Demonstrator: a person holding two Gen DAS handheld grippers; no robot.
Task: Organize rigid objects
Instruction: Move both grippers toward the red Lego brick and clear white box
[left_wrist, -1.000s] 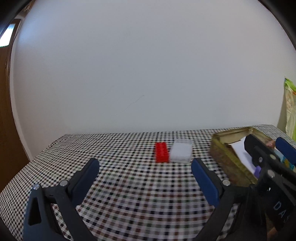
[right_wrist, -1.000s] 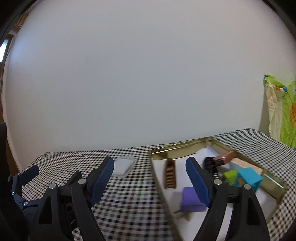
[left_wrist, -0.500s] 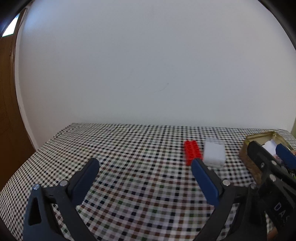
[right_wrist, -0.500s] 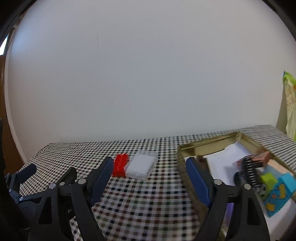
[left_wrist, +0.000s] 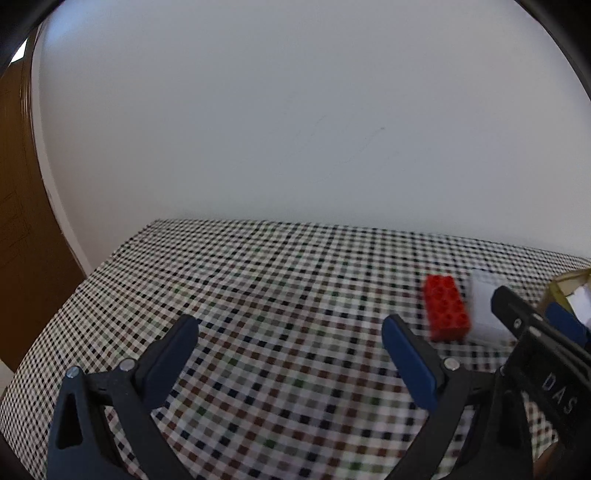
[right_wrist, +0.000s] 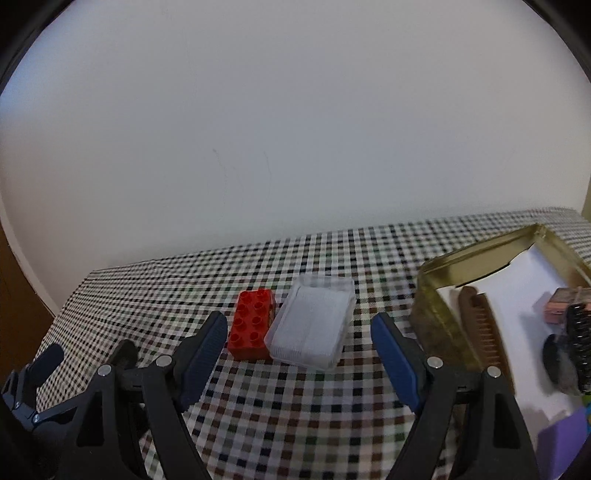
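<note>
Table (right_wrist: 295, 406): I'm looking at checked cloth under both grippers.
Tin (right_wrist: 480, 254): sitting right, holding a brown comb (right_wrist: 484, 332).
Clear box (right_wrist: 314, 325): lying touching the red brick (right_wrist: 253, 325), ahead of me.
Right gripper (right_wrist: 299, 332): I'm holding it apart, empty.
Left gripper (left_wrist: 288, 339): apart, empty.

Both wrist cameras look low and obliquely down across the checked tablecloth (left_wrist: 280, 295) toward the white wall (right_wrist: 295, 129). Shared: red studded plastic brick (left_wrist: 445, 308) (right_wrist: 252, 325), clear plastic box (right_wrist: 312, 326).
</note>
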